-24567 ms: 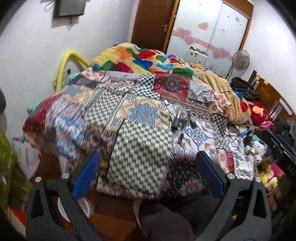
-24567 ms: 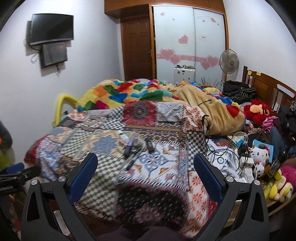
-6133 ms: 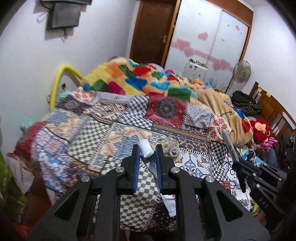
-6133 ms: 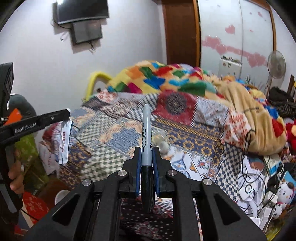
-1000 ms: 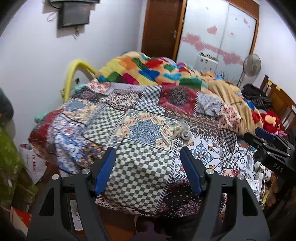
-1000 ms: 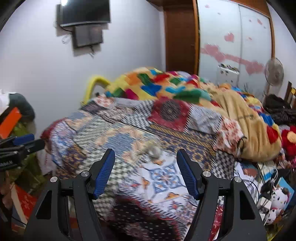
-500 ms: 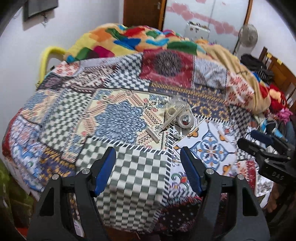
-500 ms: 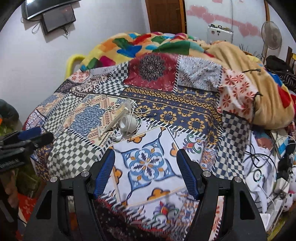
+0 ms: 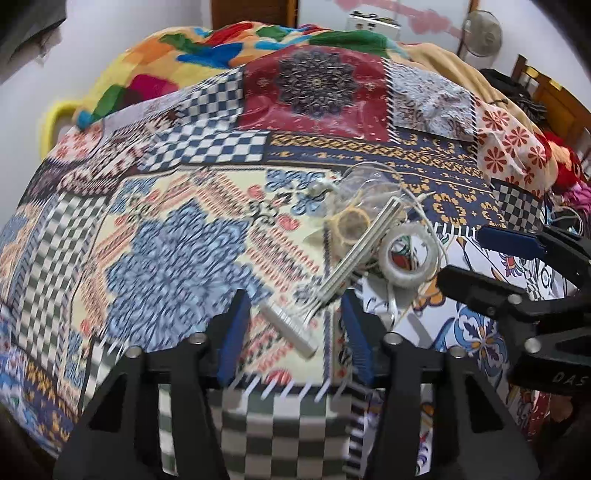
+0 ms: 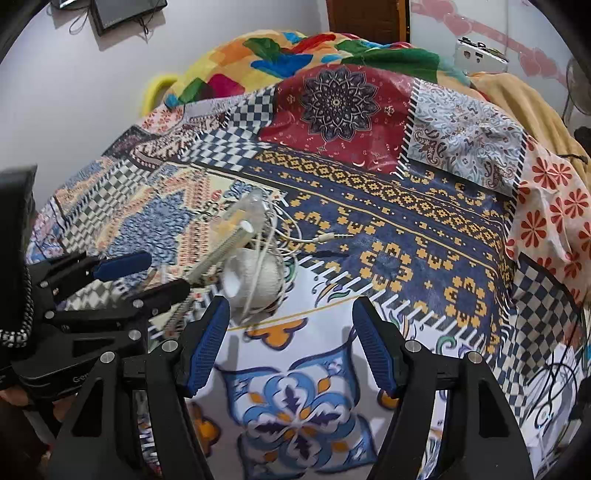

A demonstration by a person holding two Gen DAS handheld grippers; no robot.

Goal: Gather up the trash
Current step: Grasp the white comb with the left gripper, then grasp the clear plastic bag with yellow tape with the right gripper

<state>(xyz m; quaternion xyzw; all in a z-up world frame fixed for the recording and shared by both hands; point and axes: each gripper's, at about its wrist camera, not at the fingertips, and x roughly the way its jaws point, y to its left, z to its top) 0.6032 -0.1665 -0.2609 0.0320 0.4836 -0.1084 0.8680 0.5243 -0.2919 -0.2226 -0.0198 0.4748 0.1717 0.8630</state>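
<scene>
A small pile of trash lies on the patchwork bedspread [image 9: 166,254]. It holds a white tape roll [image 9: 406,258], a long pale strip [image 9: 360,251], a short white stick [image 9: 290,326], a clear plastic bag [image 9: 364,195] and a white earphone cord [image 10: 314,238]. My left gripper [image 9: 293,332] is open, its fingers on either side of the short stick. My right gripper [image 10: 291,347] is open and empty, just right of the tape roll [image 10: 255,280]. Each gripper shows in the other's view: the right [image 9: 517,273], the left [image 10: 122,280].
A colourful quilt [image 10: 288,55] and a tan blanket [image 9: 450,62] are heaped at the bed's far end. Cables [image 10: 554,384] hang at the right bed edge. A wardrobe, a fan [image 9: 480,35] and a wooden headboard [image 9: 550,92] stand beyond.
Both grippers have moved down and forward to the pile. The left now straddles the short stick and its jaws have narrowed. The right has come up beside the tape roll.
</scene>
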